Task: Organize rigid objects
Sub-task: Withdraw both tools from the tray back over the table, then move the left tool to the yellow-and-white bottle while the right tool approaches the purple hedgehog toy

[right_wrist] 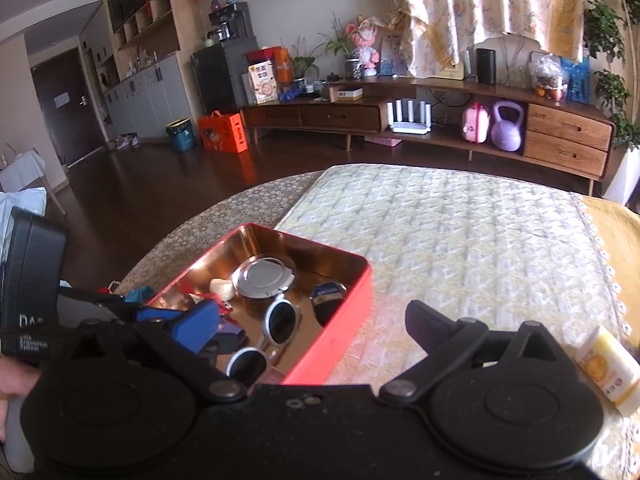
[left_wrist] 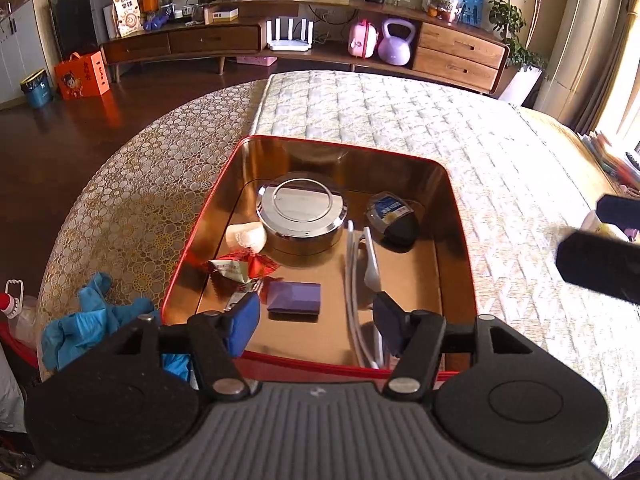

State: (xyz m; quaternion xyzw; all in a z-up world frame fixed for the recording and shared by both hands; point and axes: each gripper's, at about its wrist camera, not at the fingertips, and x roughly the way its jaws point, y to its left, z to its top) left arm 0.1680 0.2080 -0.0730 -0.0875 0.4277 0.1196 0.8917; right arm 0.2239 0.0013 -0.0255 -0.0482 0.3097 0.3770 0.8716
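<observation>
A red tin [left_wrist: 460,216] with a shiny gold inside stands on the table. In it lie a round metal box [left_wrist: 302,210], white-framed sunglasses [right_wrist: 280,320], a dark pack with a blue label [left_wrist: 394,216], a small purple box [left_wrist: 294,298], red sweet wrappers [left_wrist: 244,268] and a cream lump [left_wrist: 246,236]. My left gripper [left_wrist: 316,320] hovers open over the tin's near end, with the purple box just beyond its pads. My right gripper [right_wrist: 310,322] stands wide open above the tin's right wall, holding nothing, with the sunglasses below it. A yellow-and-white bottle [right_wrist: 608,368] lies to its right.
Crumpled blue gloves [left_wrist: 92,320] lie left of the tin, near the round table's edge. A quilted mat [right_wrist: 460,232] covers the table's right part. A long wooden cabinet [left_wrist: 460,46] with a purple kettlebell [left_wrist: 394,42] stands across the dark floor.
</observation>
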